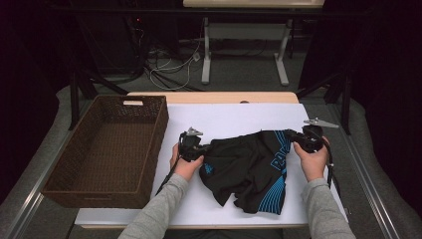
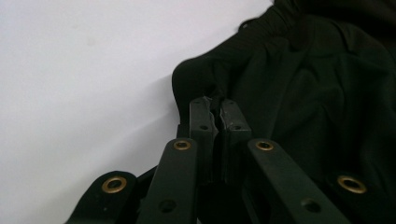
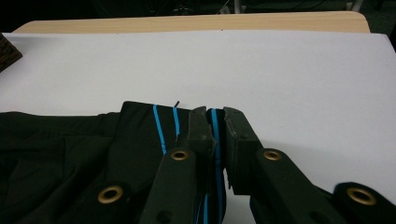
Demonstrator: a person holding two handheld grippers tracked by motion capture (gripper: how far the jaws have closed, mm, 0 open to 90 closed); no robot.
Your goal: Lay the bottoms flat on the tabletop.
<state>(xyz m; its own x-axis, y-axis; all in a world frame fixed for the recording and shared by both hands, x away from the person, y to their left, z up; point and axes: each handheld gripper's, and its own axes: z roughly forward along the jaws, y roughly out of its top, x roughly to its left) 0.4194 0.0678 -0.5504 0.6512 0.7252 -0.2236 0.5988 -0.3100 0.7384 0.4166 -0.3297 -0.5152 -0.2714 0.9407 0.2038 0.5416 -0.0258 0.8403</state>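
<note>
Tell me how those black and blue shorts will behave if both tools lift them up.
The shorts will probably sag between the left tool and right tool, since they already lie rumpled and folded. They look thin, so likely light. The clamped edges should hold without slipping.

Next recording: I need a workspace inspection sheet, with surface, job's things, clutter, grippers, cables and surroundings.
Surface: white sheet over a wooden table.
Job's things: black shorts with blue stripes, crumpled at centre; empty wicker basket at left.
Clutter: nothing seen.
Grippers: left gripper shut on the shorts' edge; right gripper shut on the striped edge.
Cables: one trails from each gripper; loose cables on floor beyond.
Surroundings: dark room, white table legs behind.
</note>
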